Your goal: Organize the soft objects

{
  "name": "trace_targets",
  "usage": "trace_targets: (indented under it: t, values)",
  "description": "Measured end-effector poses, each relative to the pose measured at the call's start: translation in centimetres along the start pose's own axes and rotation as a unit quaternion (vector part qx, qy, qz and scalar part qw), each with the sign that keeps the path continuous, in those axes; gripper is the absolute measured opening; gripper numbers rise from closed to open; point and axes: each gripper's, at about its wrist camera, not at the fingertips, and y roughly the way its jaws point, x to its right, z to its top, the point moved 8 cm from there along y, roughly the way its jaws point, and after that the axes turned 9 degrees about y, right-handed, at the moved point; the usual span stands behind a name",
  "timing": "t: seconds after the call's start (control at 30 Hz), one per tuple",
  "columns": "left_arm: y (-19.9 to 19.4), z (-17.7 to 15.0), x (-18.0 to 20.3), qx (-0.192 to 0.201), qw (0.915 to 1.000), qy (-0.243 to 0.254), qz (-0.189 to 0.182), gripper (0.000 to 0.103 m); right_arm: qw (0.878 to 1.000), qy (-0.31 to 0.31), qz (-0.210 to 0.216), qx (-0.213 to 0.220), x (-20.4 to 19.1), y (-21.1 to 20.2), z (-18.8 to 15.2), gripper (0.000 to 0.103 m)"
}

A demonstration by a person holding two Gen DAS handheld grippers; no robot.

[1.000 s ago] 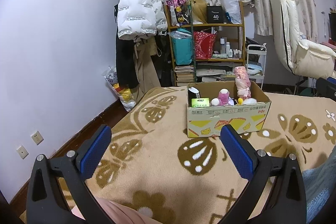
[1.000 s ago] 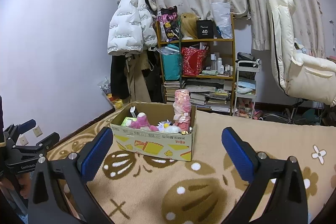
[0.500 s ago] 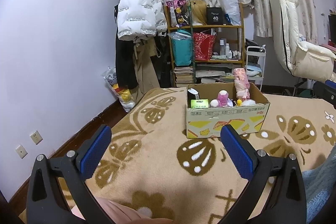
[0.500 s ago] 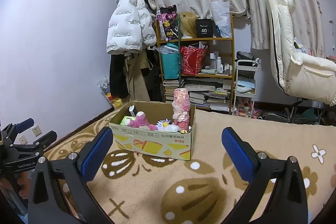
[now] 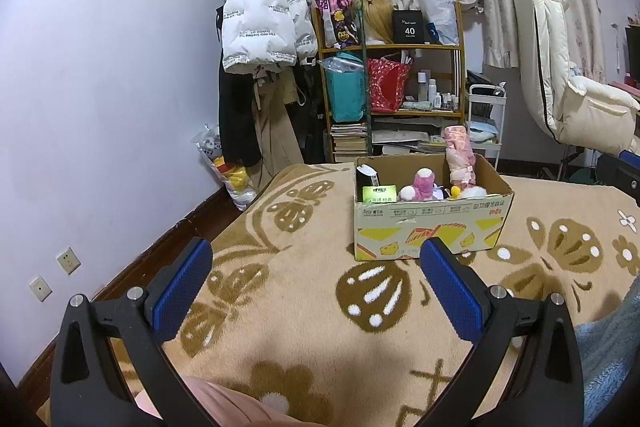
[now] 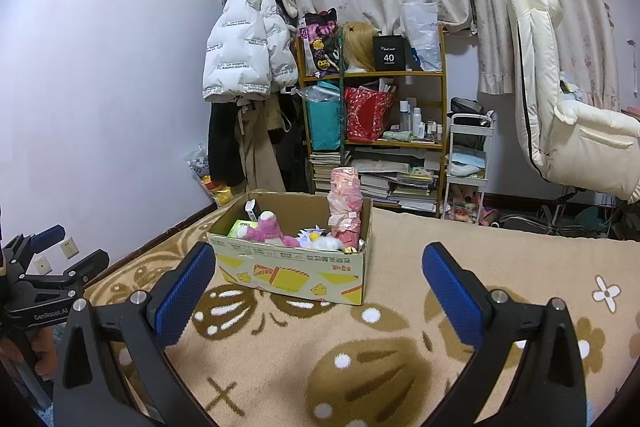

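Note:
A cardboard box [image 5: 432, 227] [image 6: 292, 275] stands on the tan patterned blanket. In it are a pink plush toy [image 5: 422, 183] [image 6: 266, 229], a tall pink wrapped roll [image 5: 460, 157] [image 6: 346, 205], a green packet [image 5: 378, 193] and a white-and-purple soft toy [image 6: 320, 239]. My left gripper [image 5: 316, 263] is open and empty, short of the box. My right gripper [image 6: 318, 263] is open and empty, also short of the box. The left gripper also shows at the left edge of the right wrist view [image 6: 44, 267].
A shelf [image 5: 394, 87] packed with bags, bottles and books stands behind the bed, with coats [image 5: 260, 27] hanging to its left. A cream chair [image 6: 568, 115] is at the right. A blue cloth [image 5: 612, 347] lies at the lower right. The wall [image 5: 100, 107] runs along the left.
Both views have shifted slightly; the box sits a little higher in the left wrist view. Both grippers stay open and empty.

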Motion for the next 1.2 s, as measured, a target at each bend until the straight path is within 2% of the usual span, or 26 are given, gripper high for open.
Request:
trace_targets:
  t: [1.2]
  values:
    - [-0.02, -0.28, 0.56, -0.001, 0.9999, 0.008, -0.008, 0.103, 1.000, -0.001, -0.001, -0.001, 0.22, -0.03, 0.01, 0.103]
